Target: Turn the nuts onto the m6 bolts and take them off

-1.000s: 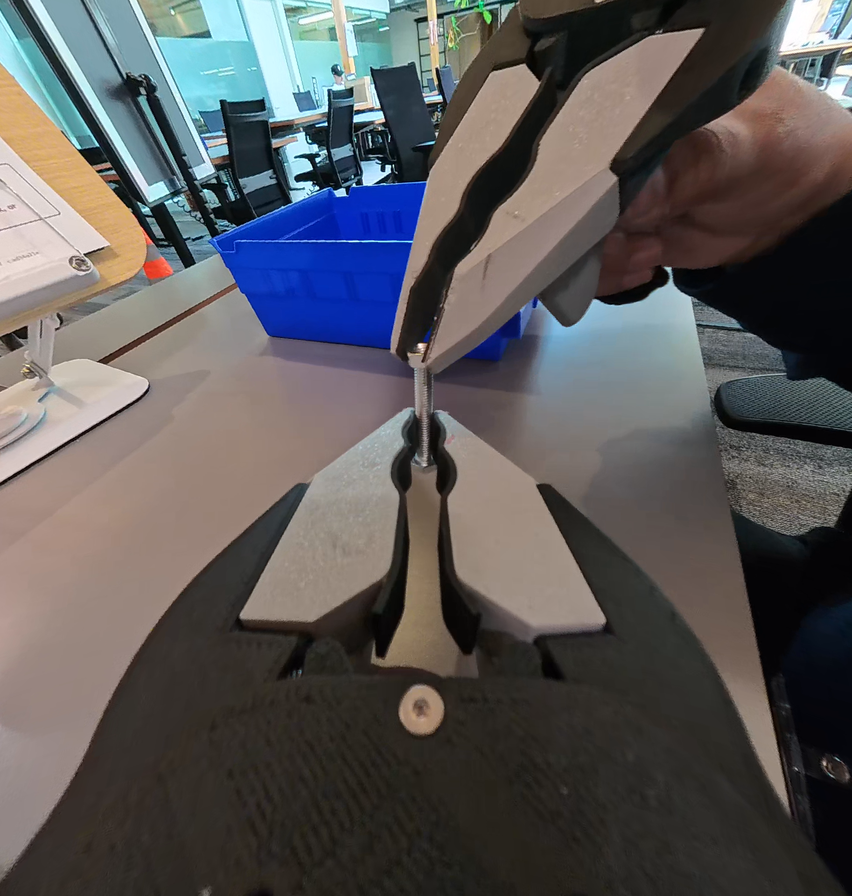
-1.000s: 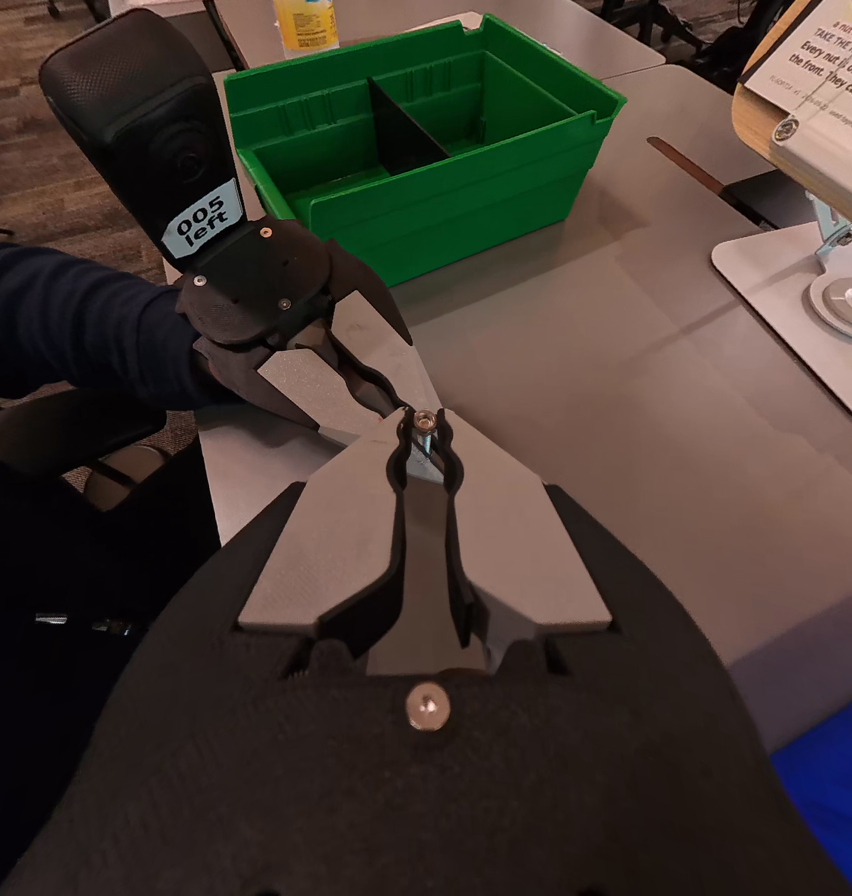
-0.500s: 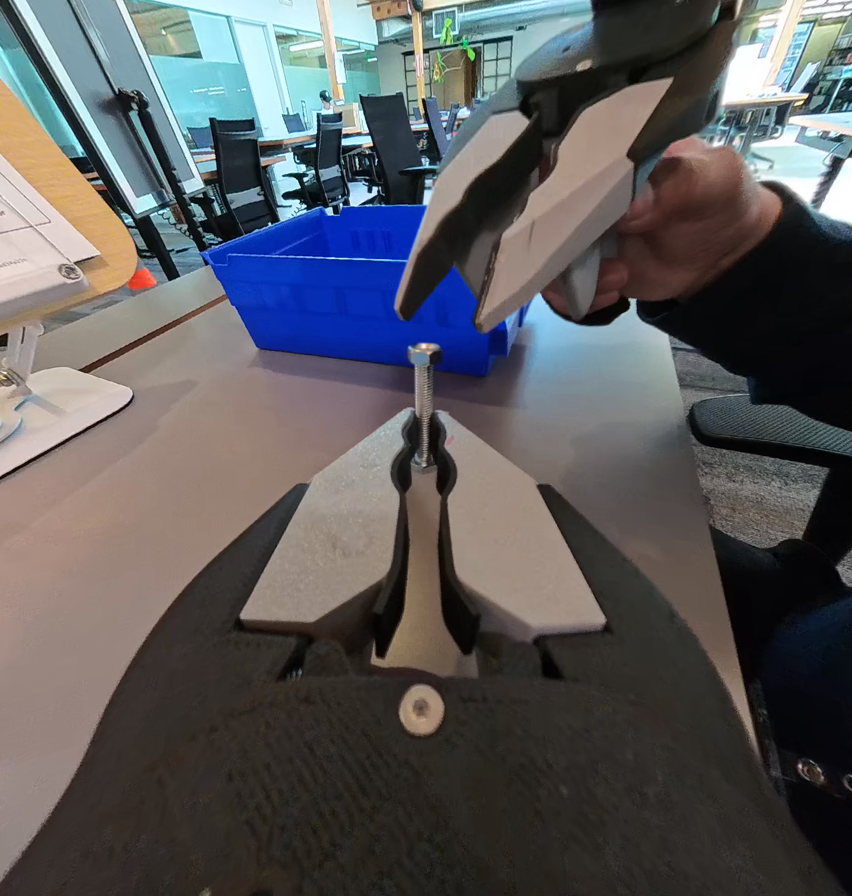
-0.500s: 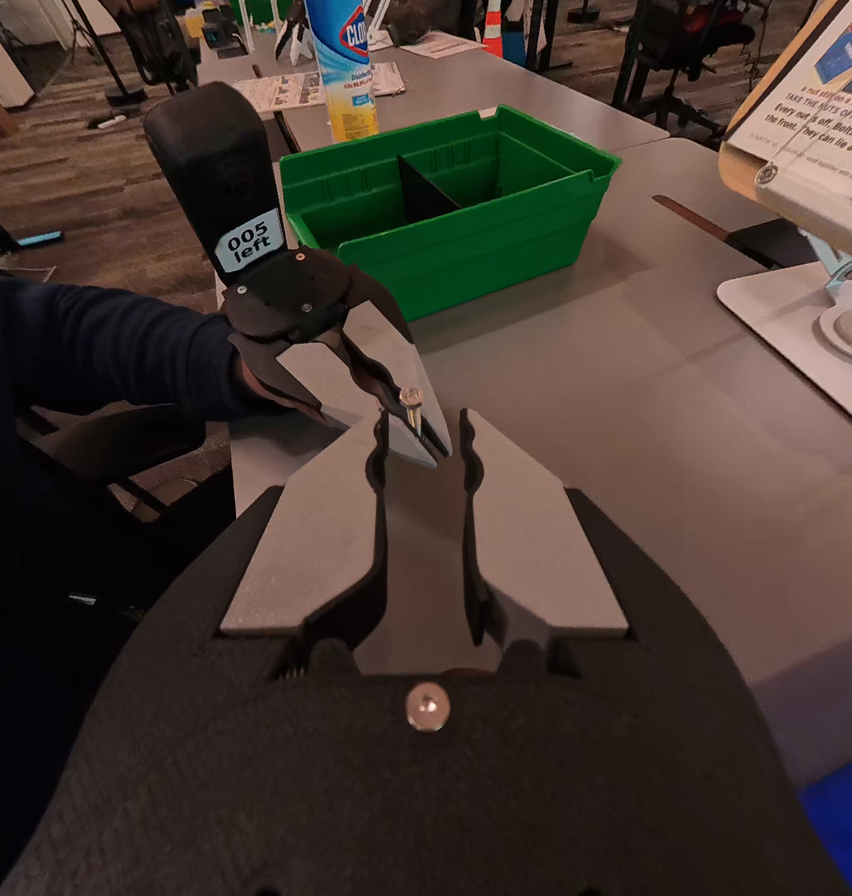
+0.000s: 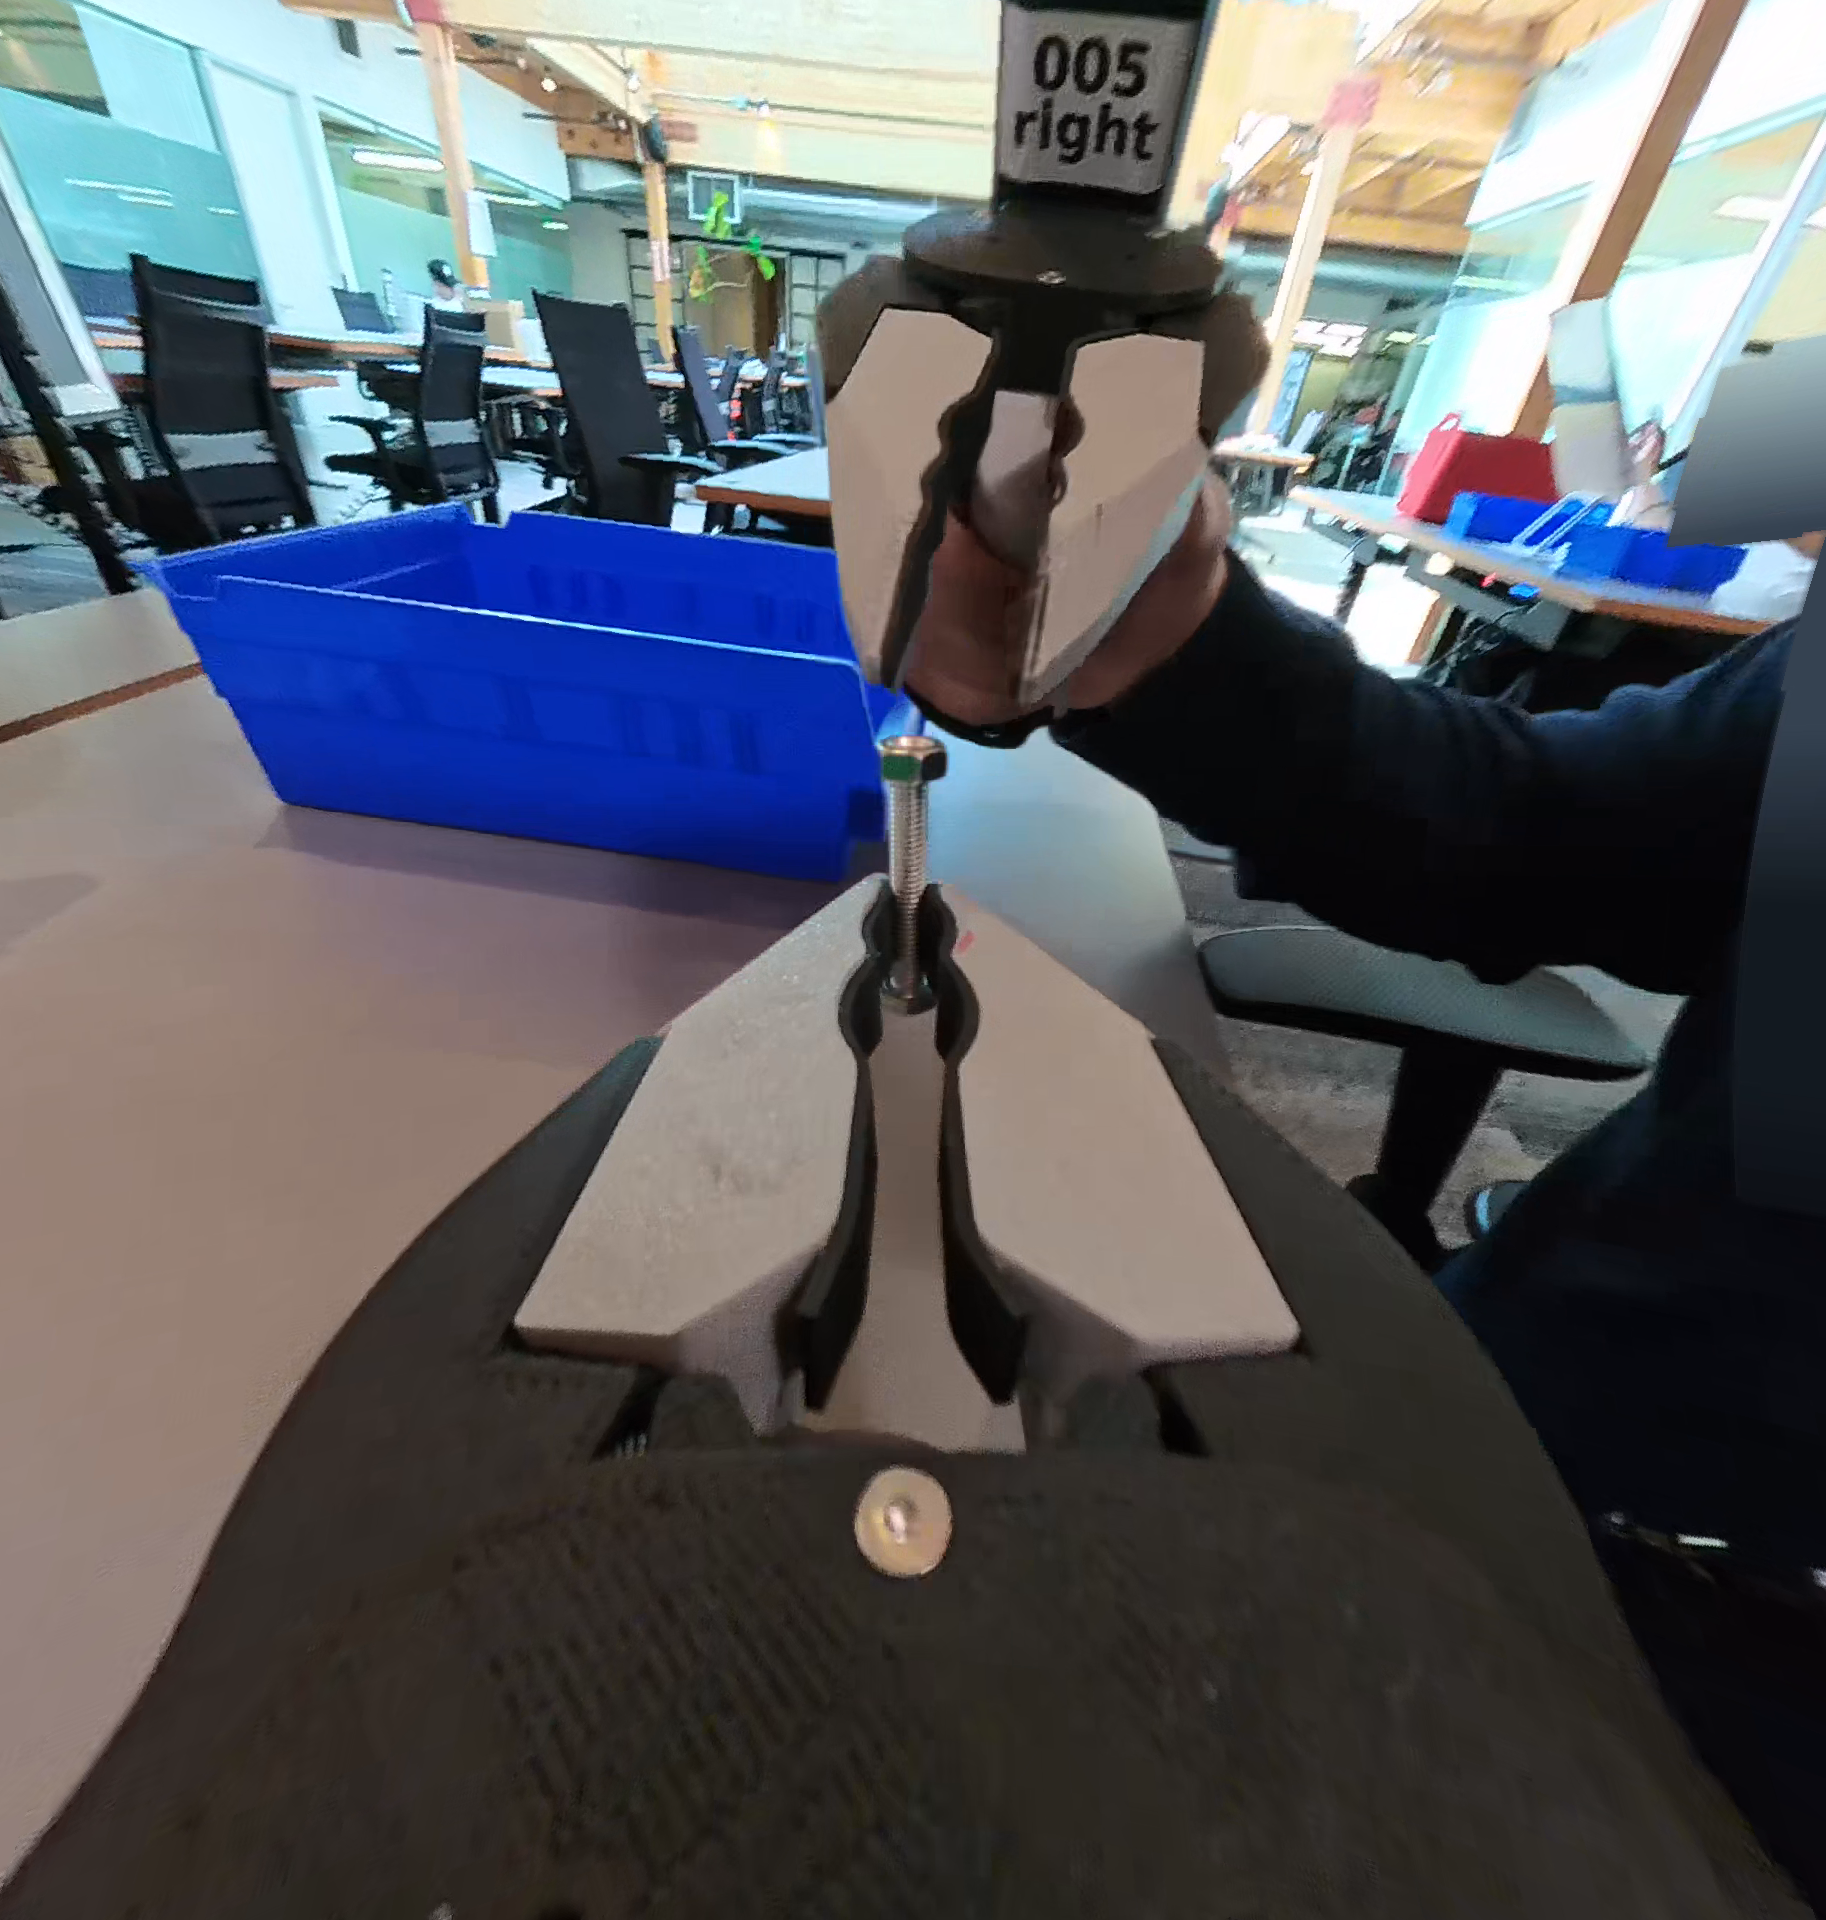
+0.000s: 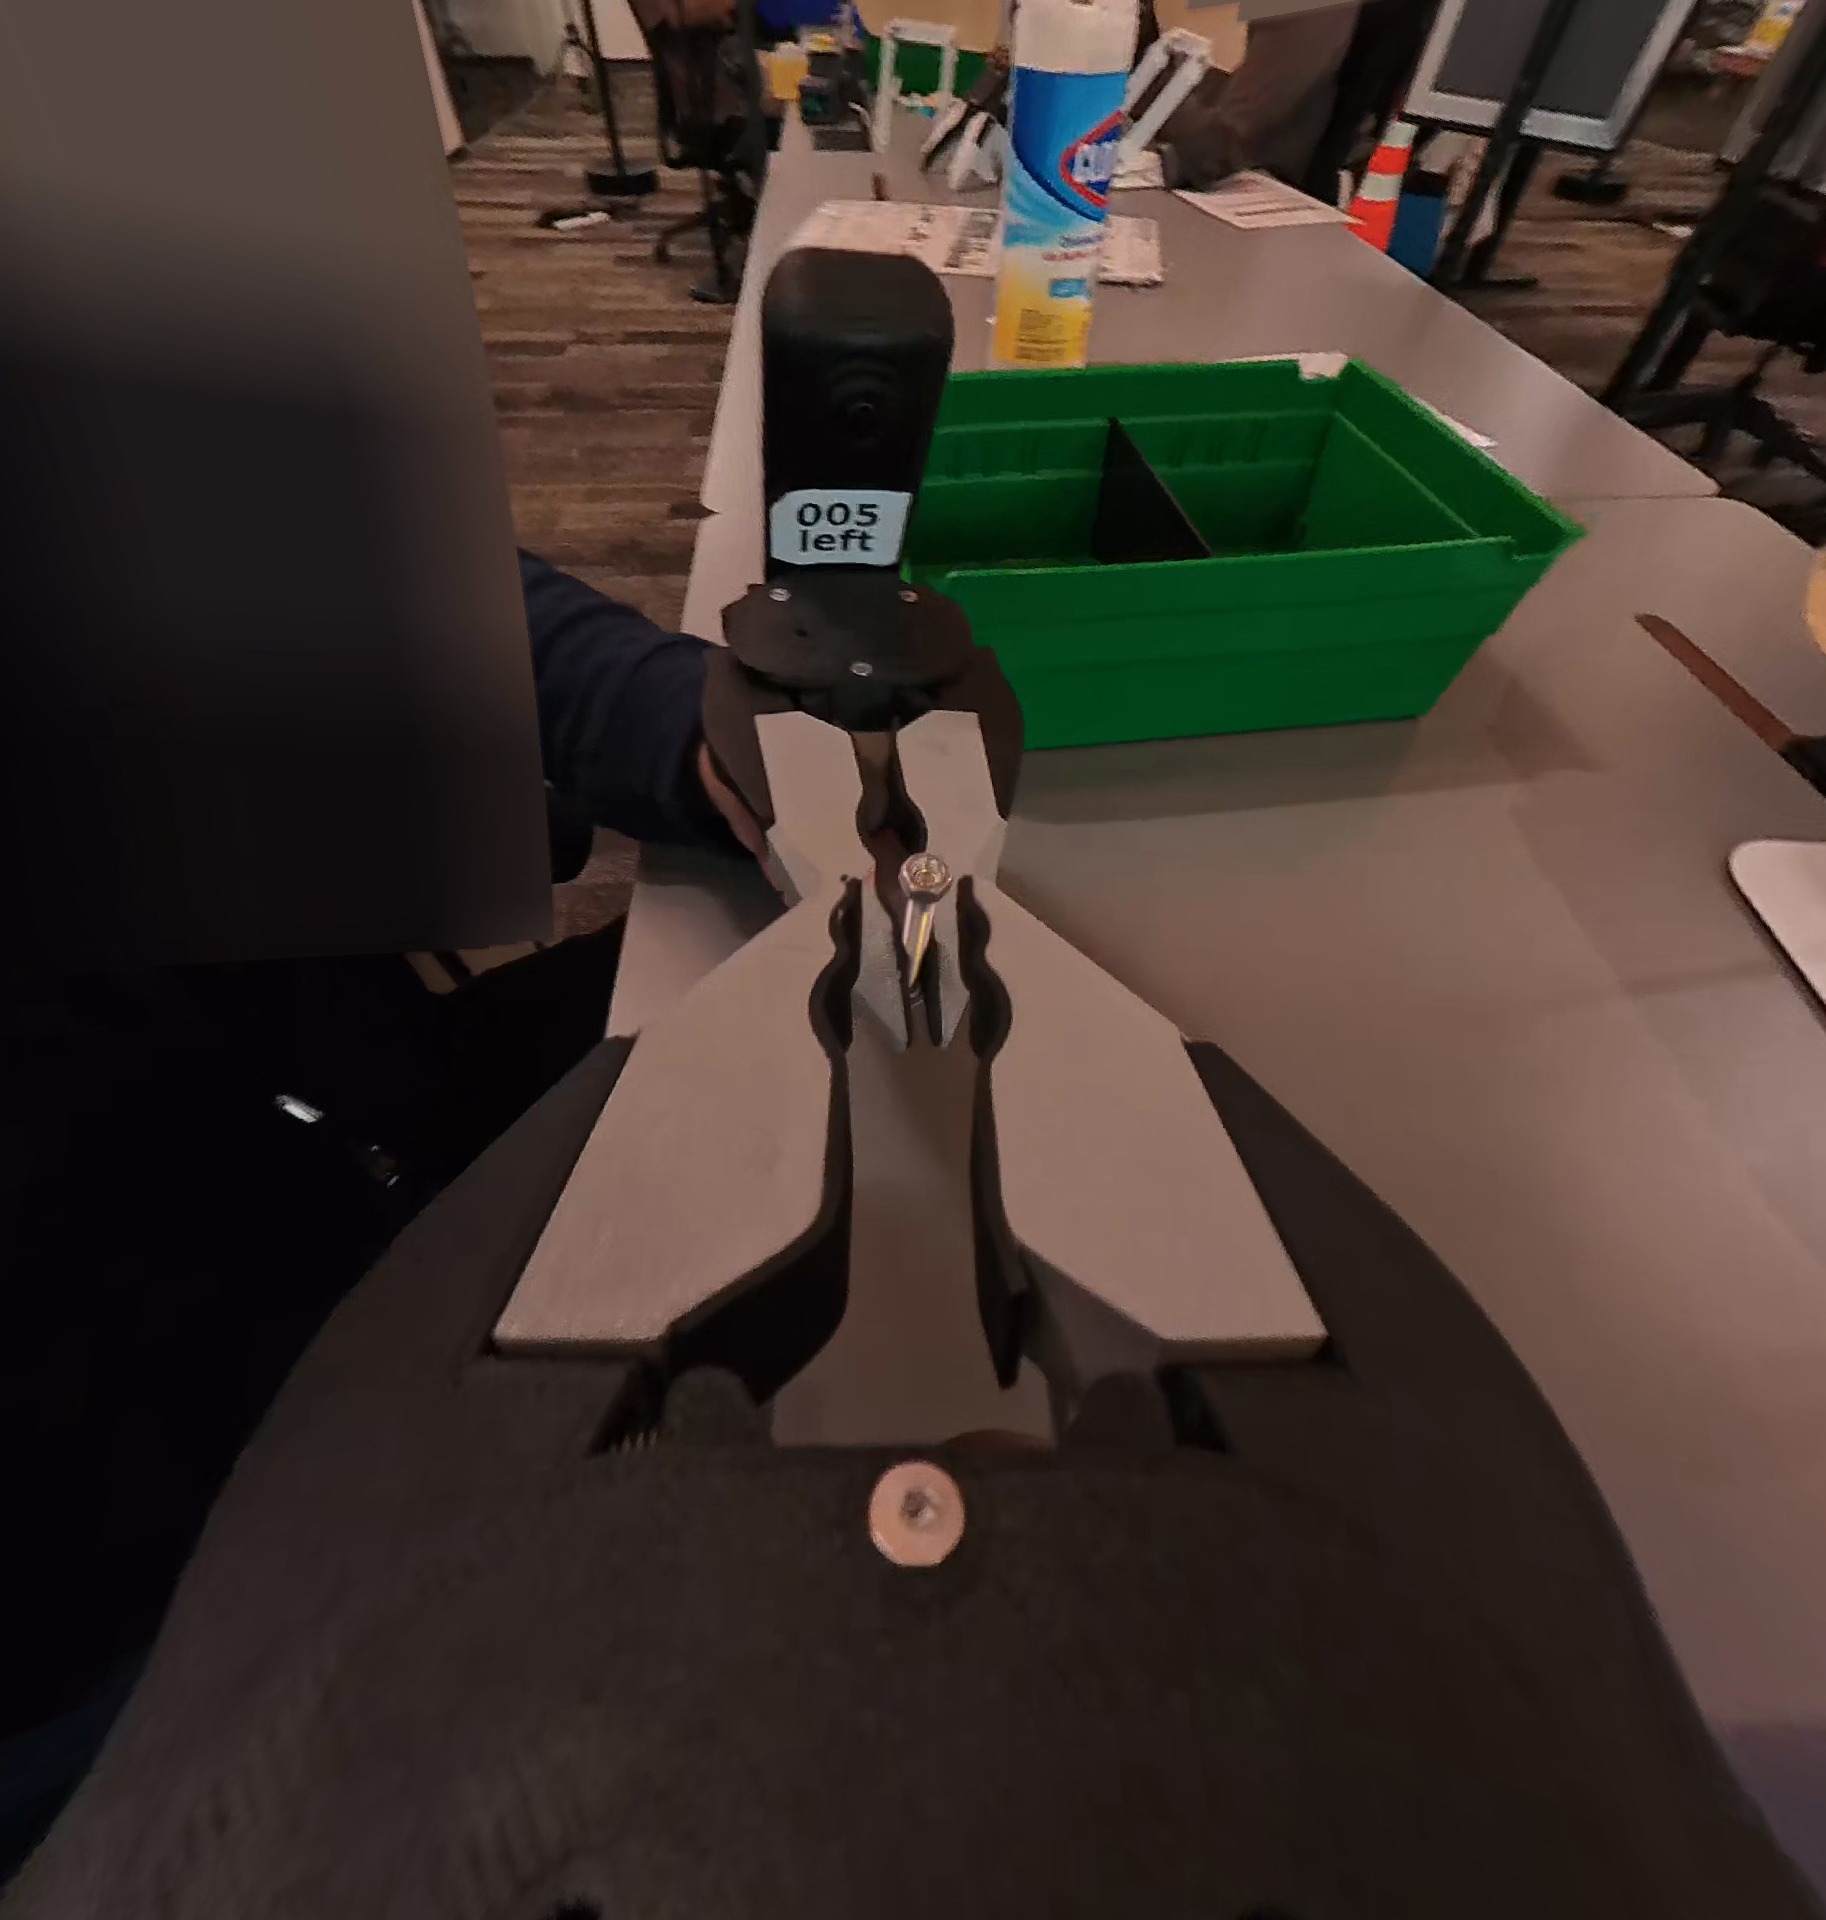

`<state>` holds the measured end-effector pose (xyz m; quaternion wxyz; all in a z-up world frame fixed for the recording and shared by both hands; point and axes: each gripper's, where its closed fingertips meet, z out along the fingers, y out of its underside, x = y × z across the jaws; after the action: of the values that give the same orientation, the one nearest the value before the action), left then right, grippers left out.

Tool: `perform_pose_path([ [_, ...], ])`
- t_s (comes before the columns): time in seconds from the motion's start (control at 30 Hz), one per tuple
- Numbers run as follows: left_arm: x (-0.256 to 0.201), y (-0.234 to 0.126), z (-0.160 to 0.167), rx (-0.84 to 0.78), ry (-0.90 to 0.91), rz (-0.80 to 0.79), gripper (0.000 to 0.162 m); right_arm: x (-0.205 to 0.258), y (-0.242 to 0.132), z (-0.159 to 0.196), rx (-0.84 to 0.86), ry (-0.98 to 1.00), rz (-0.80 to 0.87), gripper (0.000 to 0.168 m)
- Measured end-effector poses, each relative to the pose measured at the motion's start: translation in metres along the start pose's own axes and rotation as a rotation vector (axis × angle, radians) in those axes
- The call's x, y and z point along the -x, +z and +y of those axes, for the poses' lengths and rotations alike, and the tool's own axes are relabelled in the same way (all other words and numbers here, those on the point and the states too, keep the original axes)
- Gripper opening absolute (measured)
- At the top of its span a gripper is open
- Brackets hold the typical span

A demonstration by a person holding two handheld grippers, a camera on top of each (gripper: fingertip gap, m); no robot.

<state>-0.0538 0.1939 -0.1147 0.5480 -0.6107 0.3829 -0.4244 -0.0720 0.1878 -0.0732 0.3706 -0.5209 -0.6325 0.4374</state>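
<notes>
My left gripper (image 5: pixel 907 914) is shut on a silver M6 bolt (image 5: pixel 907 847) and holds it upright above the grey table (image 5: pixel 265 1039). A hex nut (image 5: pixel 911 767) sits at the bolt's top end. My right gripper (image 5: pixel 966 686) hangs just above the nut, fingers pointing down, open and empty, not touching it. In the right wrist view the right gripper (image 6: pixel 907 894) is open, and the bolt (image 6: pixel 914 935) and nut (image 6: pixel 924 875) show through the gap, with the left gripper (image 6: pixel 914 1034) below them.
A blue bin (image 5: pixel 535 686) stands on the table behind the bolt. A green bin (image 6: pixel 1200 644) with a black divider stands on the far side, with a wipes canister (image 6: pixel 1054 208) behind it. A white stand base (image 6: pixel 1823 935) lies at the right. An office chair (image 5: pixel 1408 997) is beside the table.
My right gripper let go of the nut, opened, rose and swung to point straight down above the bolt. The left gripper kept its hold on the bolt.
</notes>
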Motion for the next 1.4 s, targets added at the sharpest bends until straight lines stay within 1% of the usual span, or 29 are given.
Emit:
perform_pose_path([
  [0.07, -0.004, -0.001, -0.003, -0.013, -0.005, 0.025, 0.002, 0.003, -0.002, -0.002, -0.007, -0.001, -0.037, 0.015],
  [0.2, -0.013, 0.002, 0.001, 0.010, 0.032, 0.059, 0.002, 0.004, 0.000, -0.003, -0.035, 0.025, -0.069, 0.015],
  [0.43, -0.014, 0.001, -0.001, -0.008, 0.039, 0.066, 0.002, 0.008, 0.001, 0.002, -0.062, 0.051, -0.082, 0.017],
  [0.8, -0.018, 0.002, -0.001, -0.008, 0.045, 0.085, 0.002, 0.014, 0.007, 0.002, -0.057, 0.035, -0.111, 0.014],
  [1.17, -0.019, 0.002, 0.000, 0.002, 0.060, 0.083, 0.002, 0.017, 0.010, 0.002, -0.030, 0.015, -0.108, 0.008],
  [1.4, -0.015, 0.003, 0.001, 0.017, 0.089, 0.041, 0.002, 0.013, 0.011, 0.005, 0.008, 0.004, -0.057, 0.007],
])
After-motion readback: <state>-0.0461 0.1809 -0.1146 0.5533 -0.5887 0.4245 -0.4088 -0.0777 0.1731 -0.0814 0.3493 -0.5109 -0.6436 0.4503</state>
